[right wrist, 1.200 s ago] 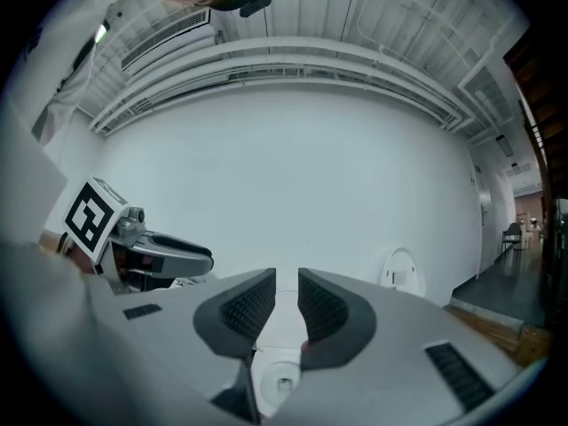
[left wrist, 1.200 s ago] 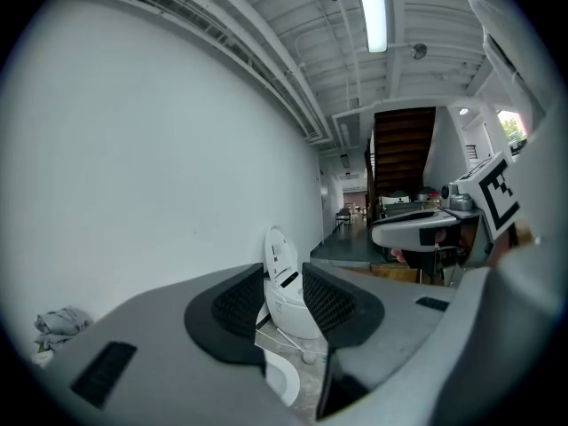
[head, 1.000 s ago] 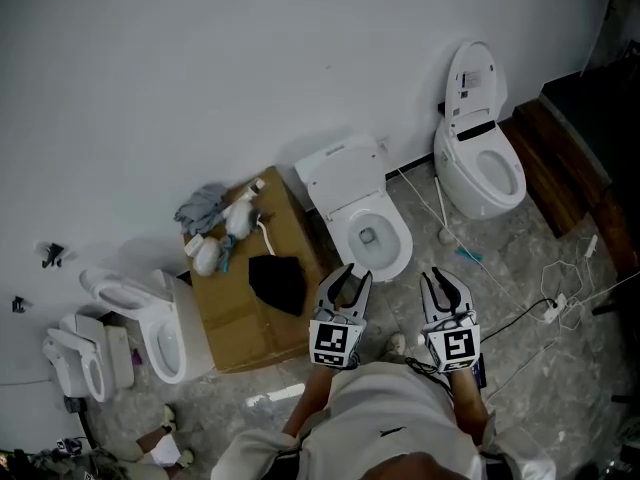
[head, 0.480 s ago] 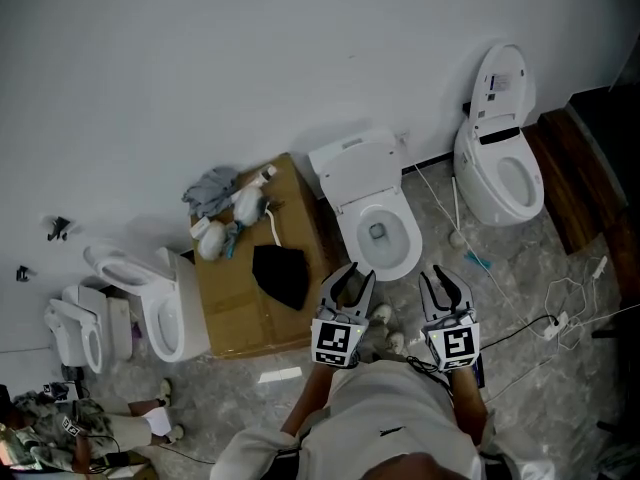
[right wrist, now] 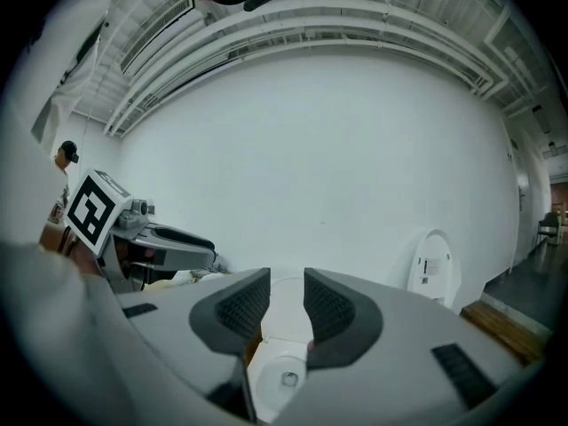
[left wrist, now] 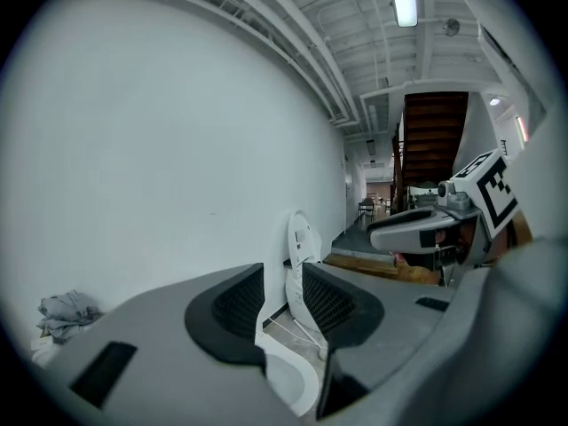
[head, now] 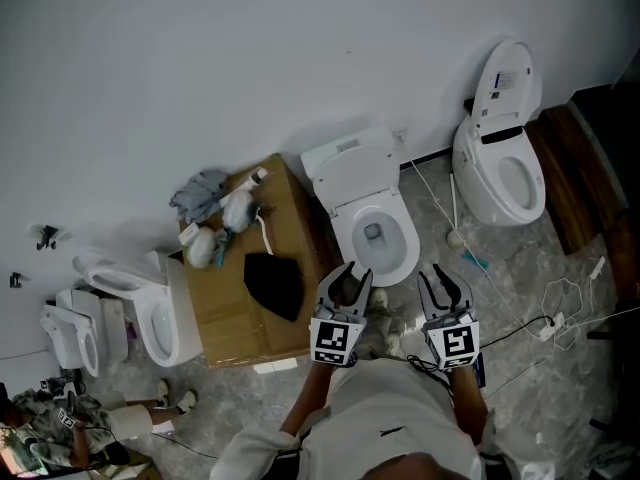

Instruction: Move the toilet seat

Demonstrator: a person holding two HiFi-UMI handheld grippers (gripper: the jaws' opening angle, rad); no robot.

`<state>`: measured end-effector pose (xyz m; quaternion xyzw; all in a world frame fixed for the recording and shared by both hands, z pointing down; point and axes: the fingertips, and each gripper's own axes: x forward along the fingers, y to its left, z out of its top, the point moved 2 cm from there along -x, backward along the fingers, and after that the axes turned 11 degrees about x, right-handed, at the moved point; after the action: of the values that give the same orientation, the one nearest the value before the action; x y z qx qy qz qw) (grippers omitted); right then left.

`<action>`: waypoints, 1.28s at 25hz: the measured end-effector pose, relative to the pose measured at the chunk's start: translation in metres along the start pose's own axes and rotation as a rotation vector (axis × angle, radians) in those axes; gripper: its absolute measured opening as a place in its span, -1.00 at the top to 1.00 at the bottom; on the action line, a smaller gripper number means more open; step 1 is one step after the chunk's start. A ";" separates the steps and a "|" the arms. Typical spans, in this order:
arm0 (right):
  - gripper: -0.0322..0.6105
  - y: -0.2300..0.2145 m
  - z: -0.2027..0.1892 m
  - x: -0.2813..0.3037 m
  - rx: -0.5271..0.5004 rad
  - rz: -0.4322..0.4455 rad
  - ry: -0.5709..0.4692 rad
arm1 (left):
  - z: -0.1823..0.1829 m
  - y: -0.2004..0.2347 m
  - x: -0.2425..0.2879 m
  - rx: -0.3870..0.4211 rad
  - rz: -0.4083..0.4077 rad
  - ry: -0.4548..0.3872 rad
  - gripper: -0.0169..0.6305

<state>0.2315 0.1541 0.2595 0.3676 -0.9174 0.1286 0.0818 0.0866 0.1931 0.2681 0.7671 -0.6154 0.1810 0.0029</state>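
Far left, by wall (head: 250,58): toilet (head: 150,318) half hidden behind cardboard box (head: 230,313); person on floor (head: 135,420) cut off by lower frame edge. Left gripper (head: 352,272) pinched close, nothing between jaws. Middle toilet (head: 365,193) just ahead, whether seat fitted unclear. Right gripper (head: 441,278) jaws easing apart, narrow gap, empty. Toilet seat (head: 508,80) upright on right-hand toilet (head: 500,180), well apart from both grippers; seat and lid hard to separate.

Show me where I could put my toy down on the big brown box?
The front left part of the cardboard box is bare, between the black cloth and the left toilet. The back of the box by the wall is crowded with a grey rag and white bottles. The floor right of the middle toilet has cables.
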 end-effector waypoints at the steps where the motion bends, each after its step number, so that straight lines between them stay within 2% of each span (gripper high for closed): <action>1: 0.50 -0.004 -0.001 0.008 0.003 -0.002 0.012 | -0.003 0.005 0.007 -0.008 -0.002 0.006 0.48; 11: 0.51 -0.032 -0.010 0.075 0.025 -0.023 0.108 | -0.034 0.046 0.065 -0.071 -0.017 0.062 0.48; 16: 0.50 -0.036 -0.014 0.105 0.012 -0.022 0.152 | -0.046 0.067 0.085 -0.076 -0.029 0.072 0.48; 32: 0.51 -0.033 -0.043 0.155 -0.021 -0.019 0.297 | -0.096 0.099 0.113 -0.158 -0.037 0.121 0.48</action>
<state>0.1457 0.0421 0.3446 0.3522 -0.8931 0.1710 0.2215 -0.0137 0.0838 0.3682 0.7633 -0.6123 0.1778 0.1041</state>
